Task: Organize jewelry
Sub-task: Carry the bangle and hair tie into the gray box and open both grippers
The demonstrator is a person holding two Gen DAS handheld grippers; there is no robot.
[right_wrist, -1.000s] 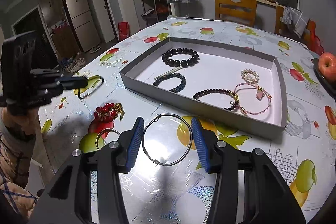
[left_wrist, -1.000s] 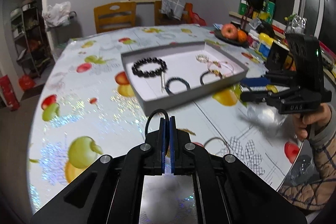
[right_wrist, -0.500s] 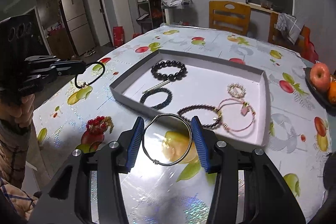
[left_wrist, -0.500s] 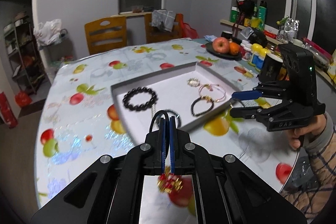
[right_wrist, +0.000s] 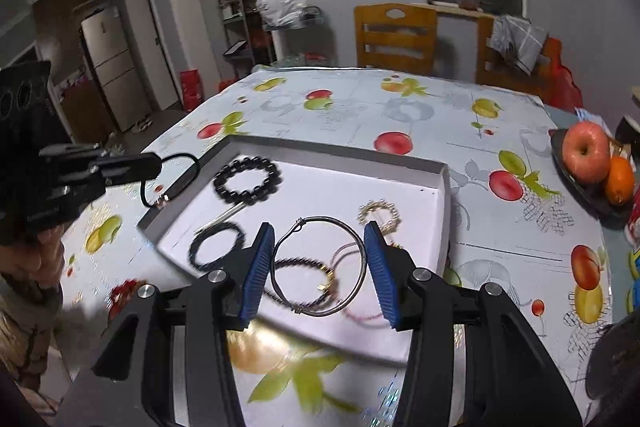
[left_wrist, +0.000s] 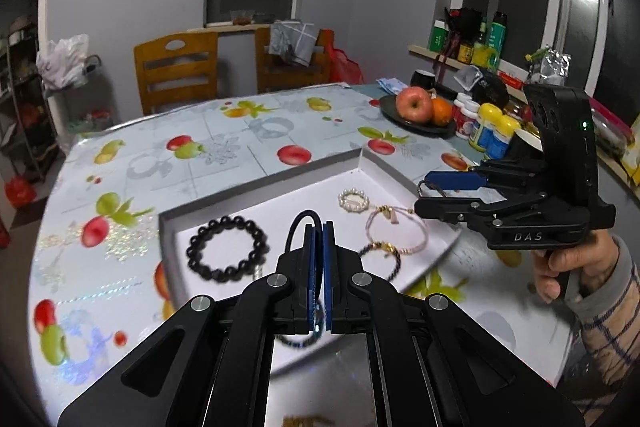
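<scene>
My left gripper [left_wrist: 318,227] is shut on a thin black cord bracelet [left_wrist: 298,225] whose loop sticks up past the pads; the right wrist view shows that bracelet [right_wrist: 182,173] hanging over the tray's left corner. My right gripper [right_wrist: 318,259] is shut on a silver wire bangle [right_wrist: 362,255] that spans from pad to pad, above the tray [right_wrist: 340,151]. The shallow grey tray [left_wrist: 260,187] holds a black bead bracelet [left_wrist: 228,251], a pearl bracelet [left_wrist: 354,200], a pink cord bracelet [left_wrist: 396,231] and a dark bead bracelet [right_wrist: 300,263]. From the left wrist, the right gripper [left_wrist: 428,193] is over the tray's right edge.
A dark plate with an apple [right_wrist: 586,151] and an orange stands at the table's far right, with bottles [left_wrist: 488,131] beside it. A red bead piece [right_wrist: 124,291] lies on the fruit-print cloth left of the tray. Two wooden chairs [left_wrist: 176,71] stand behind the table.
Both grippers have moved forward and a little up, from the near table edge to over the tray, each keeping its grip. The red bead piece stays behind on the table.
</scene>
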